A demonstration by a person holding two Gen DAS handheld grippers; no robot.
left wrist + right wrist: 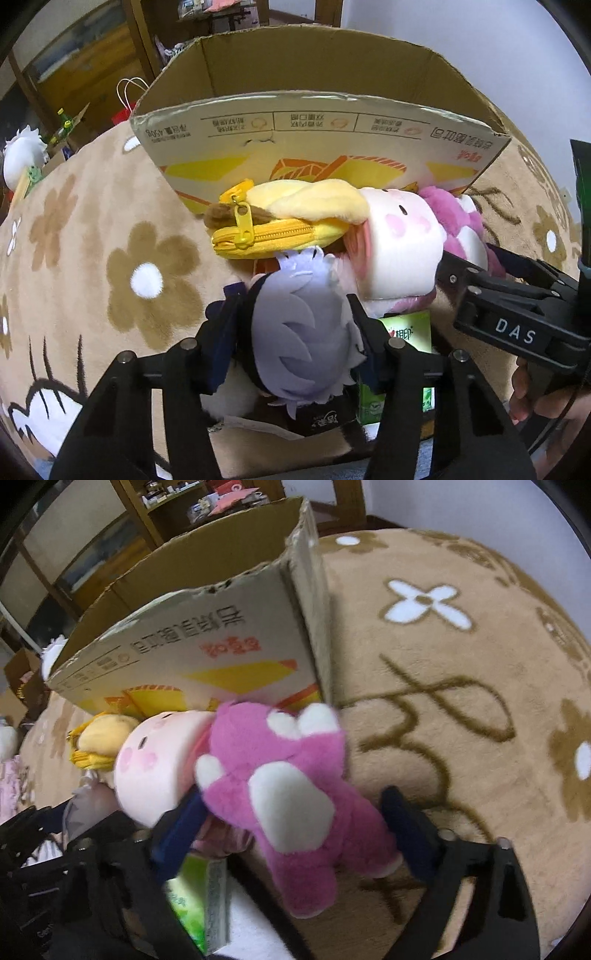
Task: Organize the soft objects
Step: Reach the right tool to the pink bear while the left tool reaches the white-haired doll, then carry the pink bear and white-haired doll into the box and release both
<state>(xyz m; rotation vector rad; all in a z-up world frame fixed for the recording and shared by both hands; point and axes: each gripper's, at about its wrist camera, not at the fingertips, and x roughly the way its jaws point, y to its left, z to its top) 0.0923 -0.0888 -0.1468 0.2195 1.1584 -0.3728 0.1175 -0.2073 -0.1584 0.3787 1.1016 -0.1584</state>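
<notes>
Plush toys heaped against the near wall of an open printed cardboard box [332, 140] on a tan flower-patterned fleece blanket [110, 236].

Our left gripper [291, 328] is closed on a grey spiky-haired plush doll [306, 332], its dark fingers [221, 325] pressing both sides of the head, just in front of the box. Our right gripper [295, 827] stands wide apart around a pink plush bear with cream patches [295, 786]; we cannot tell whether the pads touch it. Between bear and box wall lies a pale pink round-faced plush [155, 768], and against the wall a yellow zippered plush pouch [280, 221]. A green carton [199, 893] sits below the toys.
</notes>
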